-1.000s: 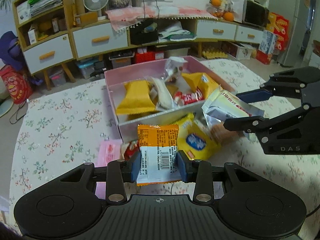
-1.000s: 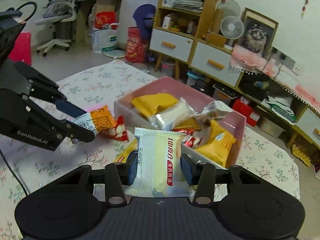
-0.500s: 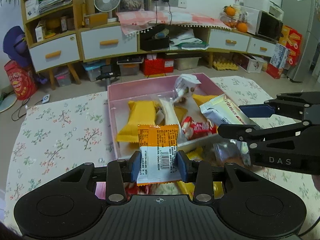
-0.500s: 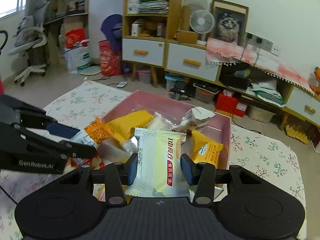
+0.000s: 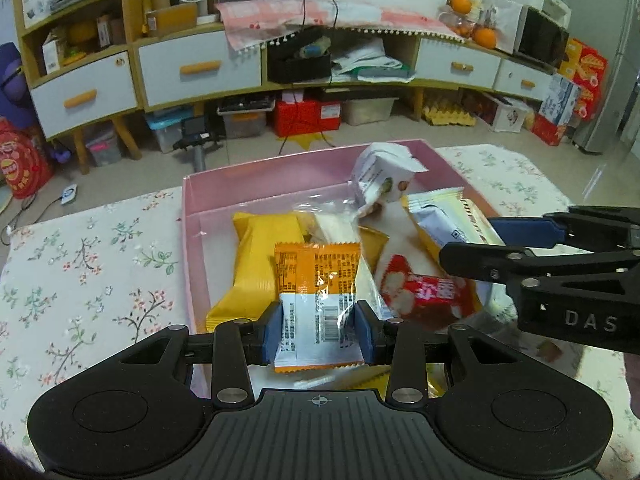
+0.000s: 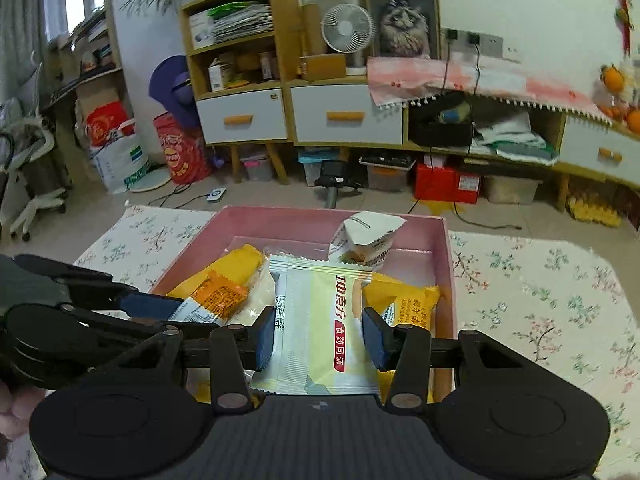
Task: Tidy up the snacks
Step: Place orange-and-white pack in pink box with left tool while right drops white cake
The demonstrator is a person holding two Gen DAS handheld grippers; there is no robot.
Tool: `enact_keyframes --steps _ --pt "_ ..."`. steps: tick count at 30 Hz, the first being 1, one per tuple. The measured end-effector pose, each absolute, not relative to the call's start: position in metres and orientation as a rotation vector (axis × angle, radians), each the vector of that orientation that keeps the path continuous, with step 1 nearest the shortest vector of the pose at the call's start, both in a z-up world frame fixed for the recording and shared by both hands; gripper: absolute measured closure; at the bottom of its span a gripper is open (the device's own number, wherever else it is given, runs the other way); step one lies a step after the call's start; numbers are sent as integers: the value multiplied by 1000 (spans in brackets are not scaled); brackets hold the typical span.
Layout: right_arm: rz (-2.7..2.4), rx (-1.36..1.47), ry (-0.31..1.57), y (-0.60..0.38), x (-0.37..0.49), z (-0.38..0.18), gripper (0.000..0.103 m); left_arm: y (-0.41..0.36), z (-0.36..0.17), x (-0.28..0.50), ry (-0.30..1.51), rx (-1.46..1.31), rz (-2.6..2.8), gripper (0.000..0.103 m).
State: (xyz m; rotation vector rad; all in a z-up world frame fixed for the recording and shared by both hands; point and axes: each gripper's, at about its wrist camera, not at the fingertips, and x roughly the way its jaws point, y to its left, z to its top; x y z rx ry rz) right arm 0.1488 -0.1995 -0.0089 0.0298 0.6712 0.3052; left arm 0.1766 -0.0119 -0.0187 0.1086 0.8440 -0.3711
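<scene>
My left gripper (image 5: 318, 332) is shut on an orange-and-white snack packet (image 5: 316, 280), held over the near part of the pink box (image 5: 256, 176). My right gripper (image 6: 320, 336) is shut on a pale green-and-white snack packet (image 6: 316, 320), also over the pink box (image 6: 304, 216). In the left wrist view the right gripper (image 5: 472, 244) reaches in from the right with its packet (image 5: 444, 220). In the right wrist view the left gripper (image 6: 176, 312) comes in from the left with the orange packet (image 6: 216, 296). Inside the box lie yellow packets (image 5: 260, 264), a red packet (image 5: 424, 292) and a white packet (image 5: 380, 176).
The box sits on a table with a floral cloth (image 5: 88, 264). More packets lie on the cloth near the box's front wall, partly hidden by my left gripper. Behind the table stand cabinets with white drawers (image 5: 200, 68) and floor clutter.
Both grippers have carried their packets forward, from in front of the box to above its inside. The right gripper has rolled so that the box looks level in its view.
</scene>
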Motion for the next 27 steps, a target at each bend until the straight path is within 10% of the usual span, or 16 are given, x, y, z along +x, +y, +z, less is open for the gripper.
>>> enact_keyframes --steps 17,27 --pt "274 64 673 -201 164 -20 85 -7 -34 203 836 119 -343 66" --pt "249 80 652 -208 162 -10 65 -10 -29 191 836 132 -367 43"
